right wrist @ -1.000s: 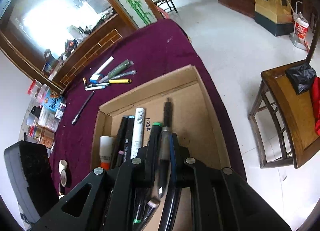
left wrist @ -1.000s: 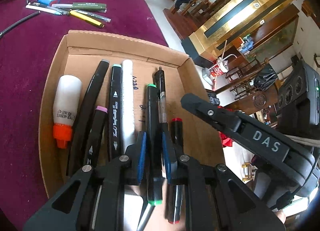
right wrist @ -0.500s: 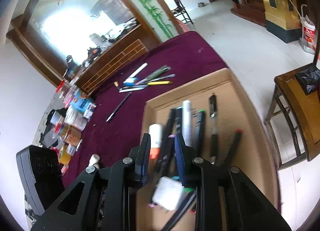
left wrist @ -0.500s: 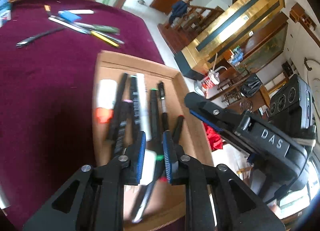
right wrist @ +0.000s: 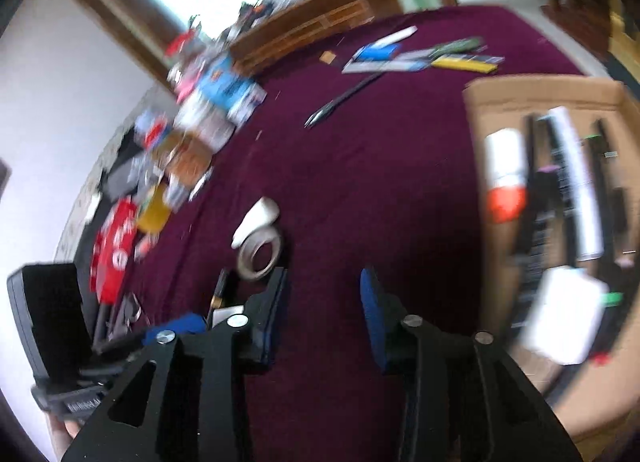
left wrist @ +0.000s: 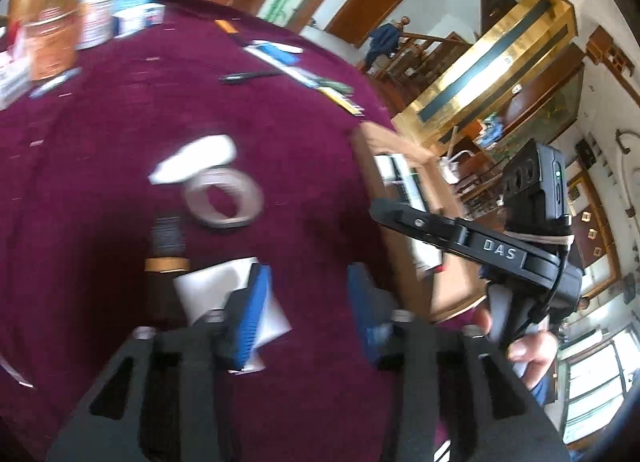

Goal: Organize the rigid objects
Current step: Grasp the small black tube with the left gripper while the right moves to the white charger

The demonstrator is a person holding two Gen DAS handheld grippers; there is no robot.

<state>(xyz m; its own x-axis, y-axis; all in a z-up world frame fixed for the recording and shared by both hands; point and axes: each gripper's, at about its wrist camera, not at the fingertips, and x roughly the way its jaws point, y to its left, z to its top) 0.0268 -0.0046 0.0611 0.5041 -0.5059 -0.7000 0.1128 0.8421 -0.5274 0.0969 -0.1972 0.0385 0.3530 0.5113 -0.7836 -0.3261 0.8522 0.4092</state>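
My left gripper (left wrist: 308, 310) hangs over the purple cloth, its jaws opening, with nothing between the blue pads. Just ahead of it lie a white card (left wrist: 216, 290), a black and gold tube (left wrist: 166, 258), a tape roll (left wrist: 224, 202) and a white piece (left wrist: 196, 158). My right gripper (right wrist: 324, 312) is also over bare cloth, its jaws opening and empty. The cardboard box (right wrist: 540, 96) lies to its right, holding several markers, a white bottle with an orange cap (right wrist: 506, 178) and a white block (right wrist: 560, 318). The tape roll (right wrist: 260, 254) sits ahead left of it.
Loose pens (right wrist: 420, 54) and a black pen (right wrist: 344, 100) lie at the far side of the cloth. Jars and packets (left wrist: 52, 22) crowd the far left edge. A hand (left wrist: 528, 346) holds the right tool beside the box (left wrist: 400, 166).
Both grippers let go of the markers in the box, swung left out over the purple cloth, and their jaws spread apart. The markers stayed in the box.
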